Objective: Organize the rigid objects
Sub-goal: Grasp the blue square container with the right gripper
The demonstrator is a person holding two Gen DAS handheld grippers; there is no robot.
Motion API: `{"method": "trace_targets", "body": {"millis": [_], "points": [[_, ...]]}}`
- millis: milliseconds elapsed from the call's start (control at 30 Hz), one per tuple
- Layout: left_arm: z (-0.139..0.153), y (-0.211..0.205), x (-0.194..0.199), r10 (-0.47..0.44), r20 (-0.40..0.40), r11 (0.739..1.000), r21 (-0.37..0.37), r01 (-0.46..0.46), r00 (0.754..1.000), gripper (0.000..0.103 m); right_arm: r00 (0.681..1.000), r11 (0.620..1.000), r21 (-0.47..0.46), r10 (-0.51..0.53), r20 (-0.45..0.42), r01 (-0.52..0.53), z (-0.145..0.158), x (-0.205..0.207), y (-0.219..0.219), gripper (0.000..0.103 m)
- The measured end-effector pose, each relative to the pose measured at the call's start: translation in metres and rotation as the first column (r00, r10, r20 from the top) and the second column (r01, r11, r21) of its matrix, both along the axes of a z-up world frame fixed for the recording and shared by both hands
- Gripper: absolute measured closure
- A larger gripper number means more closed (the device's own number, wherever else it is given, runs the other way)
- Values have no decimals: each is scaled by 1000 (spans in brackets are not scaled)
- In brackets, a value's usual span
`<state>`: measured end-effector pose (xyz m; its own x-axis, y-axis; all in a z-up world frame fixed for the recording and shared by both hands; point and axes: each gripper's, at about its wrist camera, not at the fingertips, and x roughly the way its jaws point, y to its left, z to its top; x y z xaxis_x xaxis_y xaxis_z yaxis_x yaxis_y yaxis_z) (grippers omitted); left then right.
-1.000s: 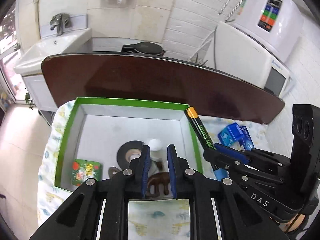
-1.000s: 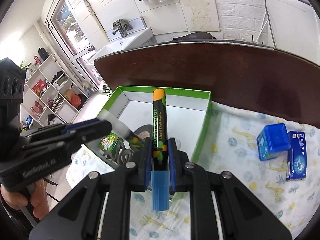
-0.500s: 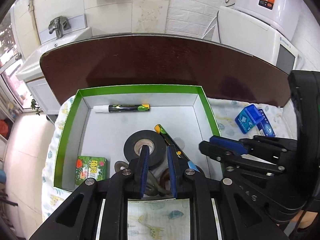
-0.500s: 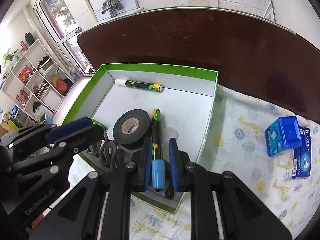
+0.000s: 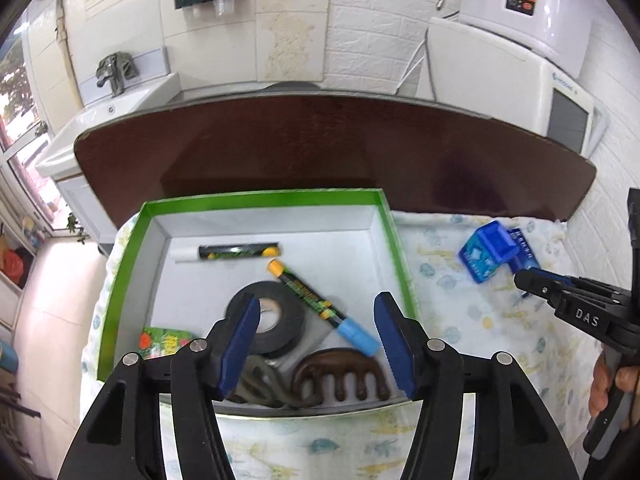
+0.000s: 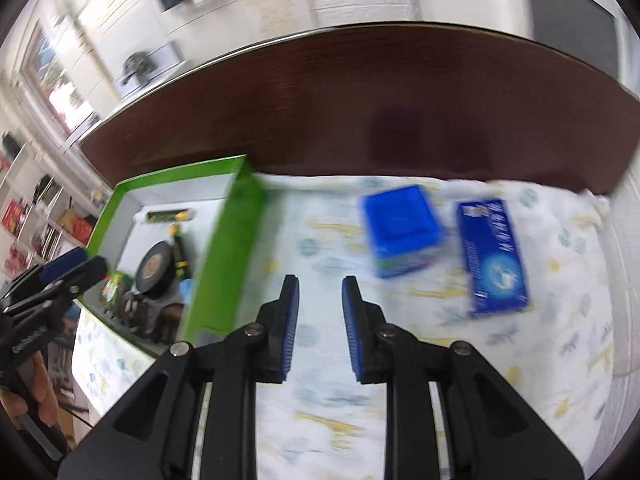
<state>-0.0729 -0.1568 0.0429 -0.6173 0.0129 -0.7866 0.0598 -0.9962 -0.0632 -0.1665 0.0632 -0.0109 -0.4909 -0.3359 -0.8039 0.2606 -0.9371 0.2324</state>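
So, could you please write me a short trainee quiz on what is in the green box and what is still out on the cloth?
1. True or false: the right gripper holds a marker.
2. Multiple choice: the marker with the blue cap lies in the green box (A) beside the tape roll, (B) on the cloth, (C) in the left gripper.
3. Fill in: the blue objects still out on the cloth number ___.

Key
1. False: its fingers are apart and empty.
2. A.
3. Two: the blue tub and the blue carton.
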Motion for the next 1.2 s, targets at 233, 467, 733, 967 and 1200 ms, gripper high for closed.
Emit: {"method": "trace_targets", "body": {"millis": [233,467,733,967,1200], "points": [[10,53,-19,-94,-10,995,13,95,995,43,993,992,-51,-110,34,112,-6,-16,60,80],[-10,104,-57,-166,63,984,81,161,984,43,993,989,-106,-96,63,102,-16,-35,74,80],[-43,121,-106,-125,163,981,167,98,979,43,996,987,-157,-12,83,25,-23,-73,63,80],[-67,123,-120,-132,238,969,235,75,962,43,989,979,-201,58,136,-29,-44,-93,53,80],[-79,119,-129,-142,250,951,303,62,958,44,981,945,-327,89,175,-27,-56,-98,65,80]]}}
